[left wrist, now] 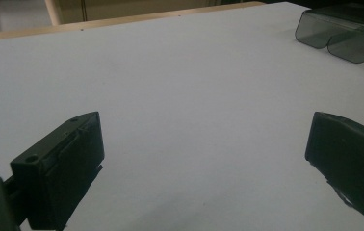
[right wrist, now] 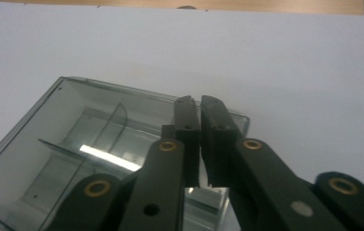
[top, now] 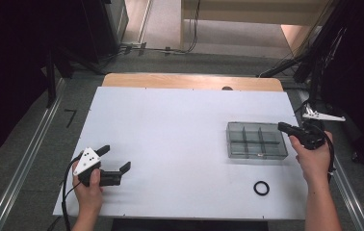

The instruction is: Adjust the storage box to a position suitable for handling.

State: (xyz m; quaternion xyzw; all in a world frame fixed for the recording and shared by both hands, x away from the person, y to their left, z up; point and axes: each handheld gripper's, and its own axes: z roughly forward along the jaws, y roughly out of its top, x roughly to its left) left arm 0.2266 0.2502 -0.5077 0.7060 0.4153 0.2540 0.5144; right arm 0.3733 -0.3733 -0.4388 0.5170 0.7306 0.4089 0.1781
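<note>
A clear grey box [top: 256, 139] with several compartments sits on the right half of the white table [top: 170, 125]. My right gripper [top: 281, 126] reaches in from the right, its tips at the box's far wall near the far right corner. In the right gripper view the two jaws of the right gripper [right wrist: 195, 101] stand almost together, pinching the rim of the box [right wrist: 74, 125]. My left gripper [top: 117, 157] rests at the near left with its jaws wide apart. Nothing but bare table lies between the jaws of the left gripper [left wrist: 204, 154], and the box [left wrist: 344, 33] stands far off at the upper right.
A black ring [top: 261, 187] lies flat near the front edge, in front of the box and left of the right forearm. The table's wooden far edge [top: 189, 81] runs along the back. Dark stands and cables crowd the right side beyond the table.
</note>
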